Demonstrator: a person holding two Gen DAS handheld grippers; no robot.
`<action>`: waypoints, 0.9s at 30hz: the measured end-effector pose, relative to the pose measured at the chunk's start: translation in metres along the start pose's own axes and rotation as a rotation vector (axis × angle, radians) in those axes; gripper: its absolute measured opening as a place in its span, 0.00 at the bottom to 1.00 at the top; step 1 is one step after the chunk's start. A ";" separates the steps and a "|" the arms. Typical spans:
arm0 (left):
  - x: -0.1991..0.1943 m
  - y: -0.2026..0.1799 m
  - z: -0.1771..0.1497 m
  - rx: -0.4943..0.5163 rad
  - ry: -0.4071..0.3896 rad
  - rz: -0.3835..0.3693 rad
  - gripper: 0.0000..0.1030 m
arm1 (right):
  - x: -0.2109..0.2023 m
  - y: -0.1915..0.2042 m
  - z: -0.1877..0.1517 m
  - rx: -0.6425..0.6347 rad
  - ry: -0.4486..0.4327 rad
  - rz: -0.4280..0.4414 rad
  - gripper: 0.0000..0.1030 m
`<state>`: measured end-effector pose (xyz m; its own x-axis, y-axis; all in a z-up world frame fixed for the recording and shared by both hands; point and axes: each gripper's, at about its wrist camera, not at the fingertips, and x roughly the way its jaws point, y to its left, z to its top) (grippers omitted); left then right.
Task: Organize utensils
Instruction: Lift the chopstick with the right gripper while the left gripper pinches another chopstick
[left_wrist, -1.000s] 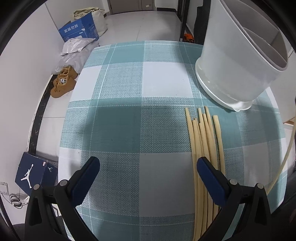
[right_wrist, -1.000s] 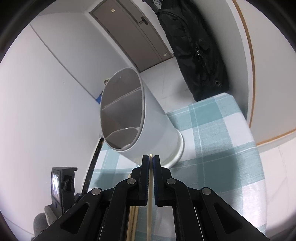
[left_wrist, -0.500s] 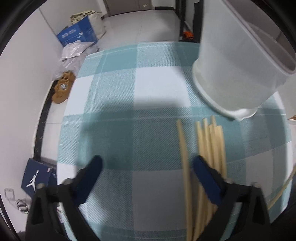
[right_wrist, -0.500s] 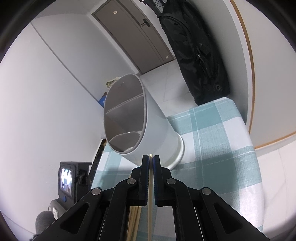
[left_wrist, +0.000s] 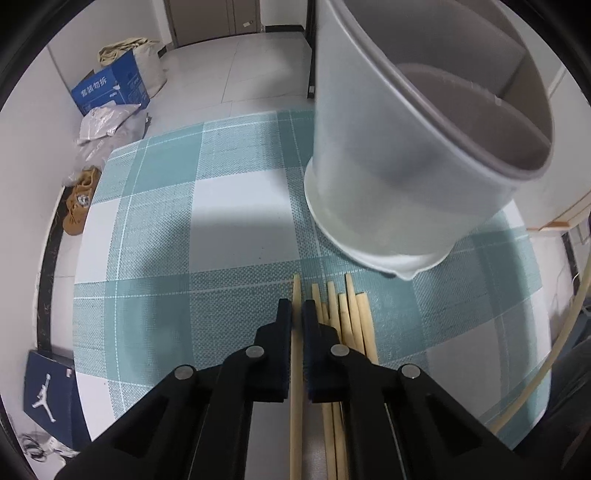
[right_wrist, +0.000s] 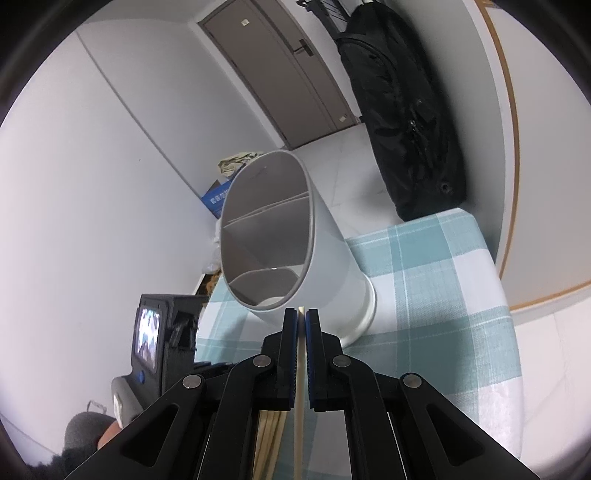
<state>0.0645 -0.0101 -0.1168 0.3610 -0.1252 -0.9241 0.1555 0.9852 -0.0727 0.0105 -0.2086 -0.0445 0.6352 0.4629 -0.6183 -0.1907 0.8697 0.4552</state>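
One chopstick pinched in each pair of tongs over the checked desk.

A single chopstick (left_wrist: 296, 295) is clamped by the left tongs (left_wrist: 297, 308); the loose chopsticks (left_wrist: 352, 317) are seen lying on the desk (left_wrist: 236, 229) just right of these tongs; the white divided holder (left_wrist: 406, 155) stands beyond them, to the right; a second chopstick (right_wrist: 301, 309) is pinched by the right tongs (right_wrist: 301, 321), the holder's mouth lying directly ahead.
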 end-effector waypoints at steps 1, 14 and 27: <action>-0.006 0.000 0.001 -0.012 -0.026 0.000 0.02 | -0.001 0.001 0.000 -0.004 -0.005 -0.002 0.03; -0.102 0.016 -0.018 -0.141 -0.354 -0.082 0.02 | -0.014 0.025 -0.008 -0.078 -0.088 0.007 0.03; -0.139 0.016 -0.005 -0.049 -0.459 -0.149 0.02 | -0.028 0.055 -0.010 -0.180 -0.164 -0.024 0.03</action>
<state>0.0121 0.0239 0.0080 0.7083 -0.2934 -0.6421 0.1966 0.9555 -0.2198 -0.0253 -0.1714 -0.0090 0.7514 0.4205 -0.5084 -0.2949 0.9034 0.3114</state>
